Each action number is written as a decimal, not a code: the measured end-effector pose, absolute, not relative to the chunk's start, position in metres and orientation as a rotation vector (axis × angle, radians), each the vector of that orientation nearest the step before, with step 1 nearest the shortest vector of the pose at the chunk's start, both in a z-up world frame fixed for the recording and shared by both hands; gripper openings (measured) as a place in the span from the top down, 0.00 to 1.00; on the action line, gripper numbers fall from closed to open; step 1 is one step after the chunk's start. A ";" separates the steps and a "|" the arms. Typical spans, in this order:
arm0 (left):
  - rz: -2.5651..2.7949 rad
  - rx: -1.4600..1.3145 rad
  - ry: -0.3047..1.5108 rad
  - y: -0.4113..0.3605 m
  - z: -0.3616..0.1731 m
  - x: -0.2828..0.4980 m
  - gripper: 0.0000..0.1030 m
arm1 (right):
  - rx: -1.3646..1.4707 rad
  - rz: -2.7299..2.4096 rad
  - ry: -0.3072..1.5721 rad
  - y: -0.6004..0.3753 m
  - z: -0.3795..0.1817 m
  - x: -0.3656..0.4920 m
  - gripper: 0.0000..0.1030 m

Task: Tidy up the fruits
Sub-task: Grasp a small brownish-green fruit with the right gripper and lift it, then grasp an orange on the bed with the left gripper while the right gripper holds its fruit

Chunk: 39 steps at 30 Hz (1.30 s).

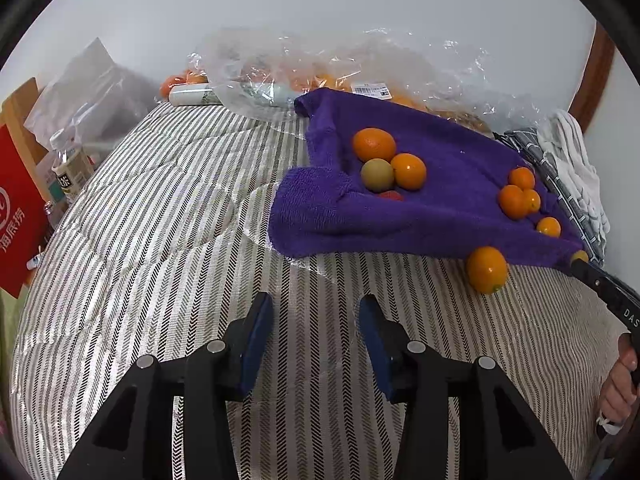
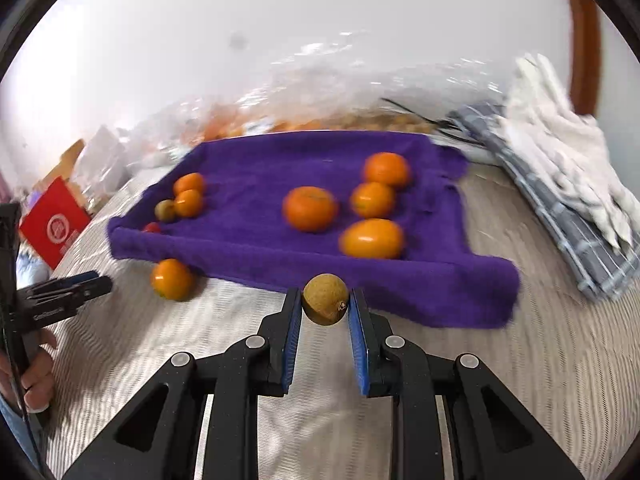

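The right gripper (image 2: 325,306) had its jaws clamped on a small brownish-green fruit (image 2: 325,299), held just at the near edge of the purple towel (image 2: 256,248). The left gripper (image 1: 316,320) had its jaws apart with nothing between them, above the striped bed cover (image 1: 160,220). Just outside the towel's near edge, one orange (image 1: 487,270) lay on the cover, touching or almost touching the fabric. On the towel, two oranges, a greenish fruit (image 1: 377,175) and a small red one (image 1: 391,195) formed one cluster; four smaller oranges (image 1: 520,196) sat well apart in a second group. Behind the towel lay a clear plastic bag (image 1: 360,68) with more orange fruit inside. A folded checked cloth (image 2: 560,216) with a white cloth (image 2: 560,148) on top lay beside the towel, and a red box (image 1: 16,208) stood at the bed's far side.
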State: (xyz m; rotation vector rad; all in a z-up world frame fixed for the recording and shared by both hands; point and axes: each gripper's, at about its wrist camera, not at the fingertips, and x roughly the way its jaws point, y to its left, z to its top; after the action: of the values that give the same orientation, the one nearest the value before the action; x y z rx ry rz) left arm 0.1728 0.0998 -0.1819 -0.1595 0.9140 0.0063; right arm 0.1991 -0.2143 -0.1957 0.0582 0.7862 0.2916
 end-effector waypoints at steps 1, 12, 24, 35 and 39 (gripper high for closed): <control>0.005 -0.162 0.913 0.100 -0.182 0.173 0.59 | 0.069 0.290 0.790 -0.219 -0.197 0.199 0.77; -0.027 -0.184 0.894 0.095 -0.180 0.169 0.59 | 0.094 0.294 0.805 -0.231 -0.205 0.199 0.77; -0.104 -0.095 0.845 0.066 -0.170 0.164 0.58 | 0.121 0.236 0.813 -0.239 -0.207 0.200 0.77; -0.194 -0.079 0.831 0.045 -0.167 0.159 0.56 | 0.131 0.235 0.804 -0.242 -0.205 0.199 0.77; -0.222 -0.085 0.819 0.037 -0.165 0.159 0.52 | 0.130 0.233 0.807 -0.241 -0.206 0.199 0.77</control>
State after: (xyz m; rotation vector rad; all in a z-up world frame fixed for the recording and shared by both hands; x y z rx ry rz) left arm 0.1590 0.0371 -0.1648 -0.0850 0.8187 -0.2215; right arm 0.1993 -0.2411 -0.2055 0.1303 0.8071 0.2334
